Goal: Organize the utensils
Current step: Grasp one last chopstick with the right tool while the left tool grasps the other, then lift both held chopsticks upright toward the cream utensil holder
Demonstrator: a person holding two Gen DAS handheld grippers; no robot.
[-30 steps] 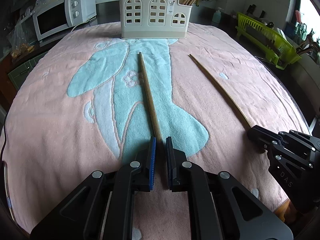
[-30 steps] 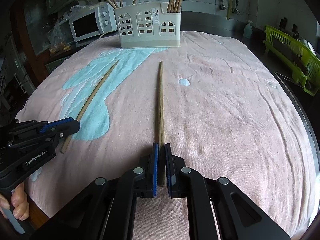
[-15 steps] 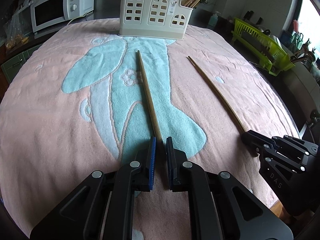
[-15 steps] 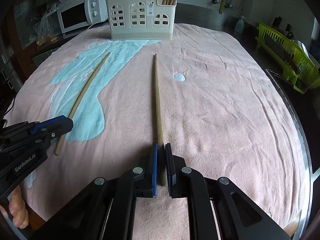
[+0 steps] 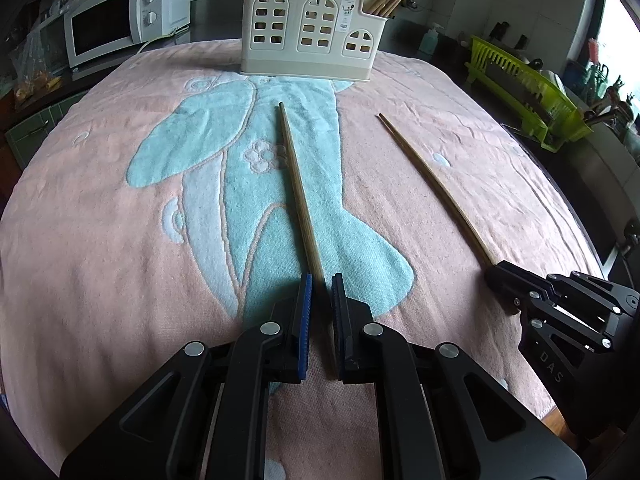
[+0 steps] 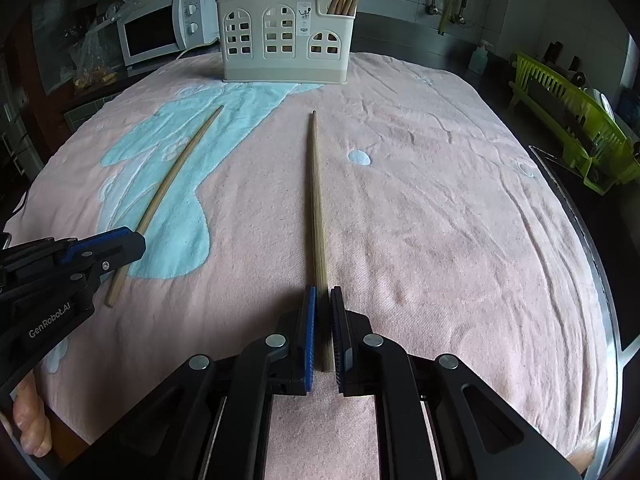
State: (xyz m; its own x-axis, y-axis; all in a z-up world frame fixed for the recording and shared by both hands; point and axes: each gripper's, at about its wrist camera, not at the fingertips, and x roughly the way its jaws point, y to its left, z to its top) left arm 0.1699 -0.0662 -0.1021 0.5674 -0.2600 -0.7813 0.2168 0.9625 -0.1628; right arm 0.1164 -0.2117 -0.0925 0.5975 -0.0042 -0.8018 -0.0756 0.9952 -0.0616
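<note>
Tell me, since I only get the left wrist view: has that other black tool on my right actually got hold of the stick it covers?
Observer: In the right wrist view, the right tool has its two pads close on either side of the thick end of the right chopstick, which lies on the towel. I cannot tell whether they pinch it.
Visitor: And who carries the tool I am looking along? I see no arm at all.
Observer: A person does. In the right wrist view, bare fingers show in the lower left corner, beneath the body of the left tool.
</note>
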